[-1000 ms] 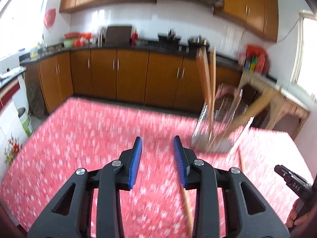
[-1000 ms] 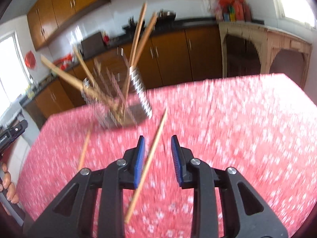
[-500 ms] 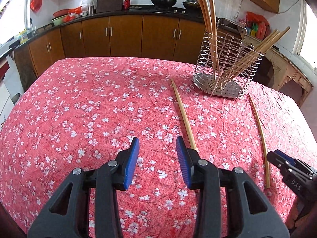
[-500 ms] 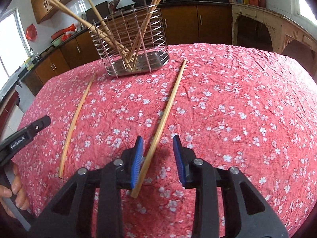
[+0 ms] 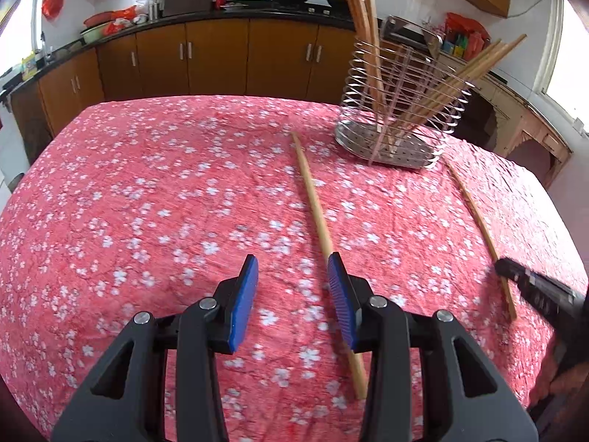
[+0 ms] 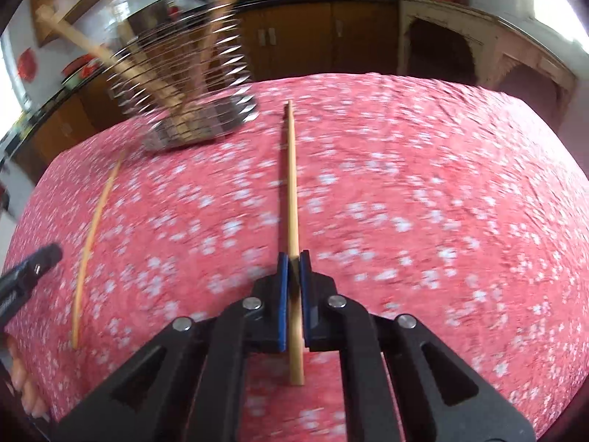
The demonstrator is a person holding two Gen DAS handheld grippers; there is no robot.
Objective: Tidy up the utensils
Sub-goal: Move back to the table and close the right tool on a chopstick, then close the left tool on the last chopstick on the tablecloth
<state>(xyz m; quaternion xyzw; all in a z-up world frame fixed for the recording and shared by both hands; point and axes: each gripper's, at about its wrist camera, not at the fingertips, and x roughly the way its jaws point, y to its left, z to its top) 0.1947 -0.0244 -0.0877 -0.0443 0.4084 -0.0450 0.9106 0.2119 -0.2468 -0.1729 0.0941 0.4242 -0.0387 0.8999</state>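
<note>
A wire utensil holder (image 5: 399,110) with several wooden chopsticks stands at the far side of the red flowered tablecloth; it also shows in the right wrist view (image 6: 184,88). My right gripper (image 6: 293,258) is shut on a loose chopstick (image 6: 291,184) that points toward the holder. In the left wrist view that gripper (image 5: 530,287) shows at the right edge over the same chopstick (image 5: 475,210). My left gripper (image 5: 292,269) is open, with the other loose chopstick (image 5: 316,202) lying under its right finger. This chopstick also shows in the right wrist view (image 6: 94,228).
The red tablecloth (image 5: 147,202) covers the whole table. Brown kitchen cabinets (image 5: 221,55) and a worktop with pots stand behind it. A pale side table (image 6: 478,48) stands at the far right.
My right gripper has shut on the chopstick between its fingers and swung in line with it. My left gripper has moved in closer to the other chopstick.
</note>
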